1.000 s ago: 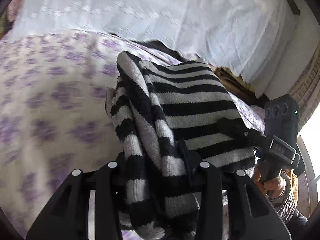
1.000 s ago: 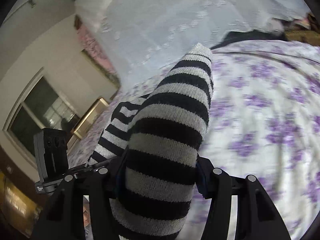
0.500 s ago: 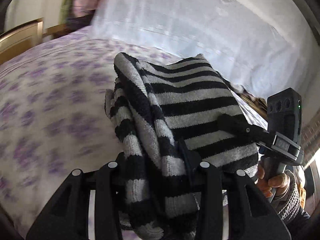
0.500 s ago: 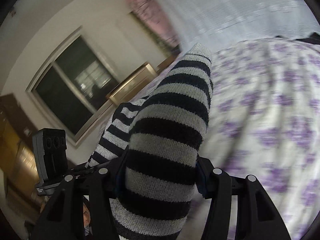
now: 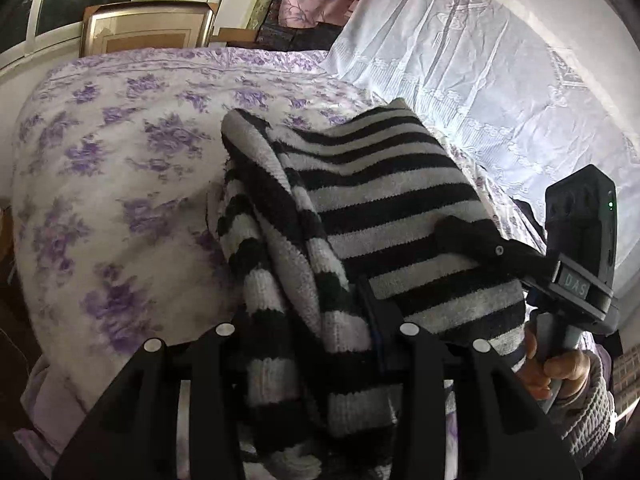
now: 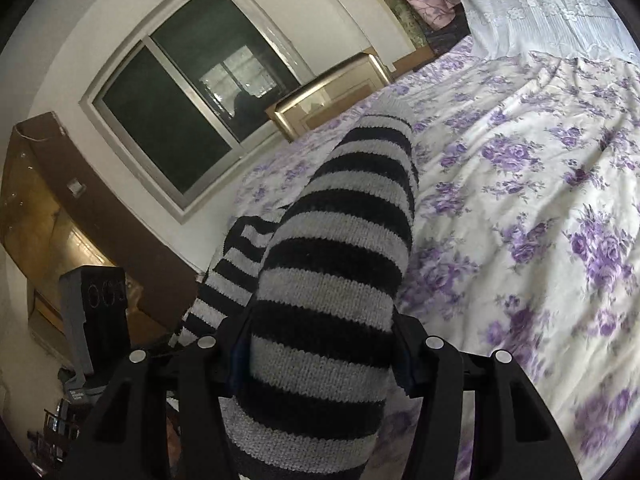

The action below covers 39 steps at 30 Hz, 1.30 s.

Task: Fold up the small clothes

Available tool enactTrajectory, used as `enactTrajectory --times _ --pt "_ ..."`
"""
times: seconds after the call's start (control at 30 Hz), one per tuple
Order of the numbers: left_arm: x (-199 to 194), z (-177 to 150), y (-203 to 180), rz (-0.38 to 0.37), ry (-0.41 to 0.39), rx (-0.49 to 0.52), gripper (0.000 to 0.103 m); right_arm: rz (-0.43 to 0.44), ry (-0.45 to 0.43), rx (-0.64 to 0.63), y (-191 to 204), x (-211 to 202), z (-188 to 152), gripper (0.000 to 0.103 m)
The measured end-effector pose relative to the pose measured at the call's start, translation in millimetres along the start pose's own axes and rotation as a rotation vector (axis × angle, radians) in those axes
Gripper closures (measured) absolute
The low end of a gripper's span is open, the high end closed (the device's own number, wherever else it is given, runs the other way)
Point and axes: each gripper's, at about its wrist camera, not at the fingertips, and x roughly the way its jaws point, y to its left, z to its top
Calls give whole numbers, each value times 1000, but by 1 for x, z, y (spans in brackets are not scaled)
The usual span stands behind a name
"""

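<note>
I have a black-and-grey striped knitted garment (image 5: pixel 384 216), soft and thick, prob. a small sweater, gripped at two spots and hanging above a bed covered by a cream sheet printed w/ purple roses (image 6: pixel 540 184). The left gripper (image 5: pixel 308 336) is clamped on a bunched, rope-like fold of the knit; from its camera the cloth runs up and away between the black fingers (image 5: pixel 208 364), then spreads rightward as a flat striped panel. The right gripper (image 6: pixel 316 344) is clamped on a fat rolled section of the same garment, which sticks straight ahead along the fingers like a tube, its end over the sheet. In the left view I see the right gripper side-on at the far right, one jaw laid across the panel's lower edge, w/ a hand (image 5: pixel 556 372) in a knit cuff on its handle. So the garment's long axis runs approx. from one claw to the other, left to right, and both claws are equally on it; neither is nearer. Both point forward and down toward the bed, which lies beneath and ahead. I can't tell if any part of the cloth touches the sheet, since the lower hem is hidden behind the fingers. A white lace-patterned cover (image 5: pixel 500 64) lies further up the bed, and a window (image 6: pixel 192 108) sits in the wall beyond. My read: next is laying it flat on the open floral area.
</note>
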Motion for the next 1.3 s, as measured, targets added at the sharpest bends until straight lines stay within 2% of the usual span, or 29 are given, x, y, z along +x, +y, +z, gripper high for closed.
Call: enactTrajectory --times 0.17,0.23,0.3,0.33,0.37,0.43,0.53,0.6,0.77,0.9,1.13,1.3 --pt "26 23 -16 -6 -52 8 65 -13 -50 34 -35 0 13 46" --pt "46 30 -12 46 -50 -31 65 -50 -20 30 -47 17 16 46" --pt "59 29 -6 78 -17 -72 62 -90 29 49 -63 37 9 40" --pt "61 28 -3 85 -5 -85 54 -66 23 74 -70 40 6 38" --pt "61 27 -2 99 3 -87 39 -39 12 105 -75 36 5 39" --pt "60 24 0 177 10 -117 14 -58 -10 116 -73 24 2 38" --pt "43 16 0 190 -3 -153 15 -147 -114 23 -45 -14 -15 34" --pt "29 3 -2 215 -19 -168 12 -199 -133 -8 -31 -30 -31 16" --pt "4 -24 -32 346 -62 -105 10 -312 -152 -16 -15 -50 -59 14" --pt "-30 -43 -63 412 -119 -32 6 -308 -194 -28 1 -74 -74 3" --pt "-69 -66 -108 562 -185 74 5 -347 -215 -120 35 -101 -92 3" --pt "-94 -71 -126 584 -224 94 5 -334 -236 -120 44 -122 -97 3"
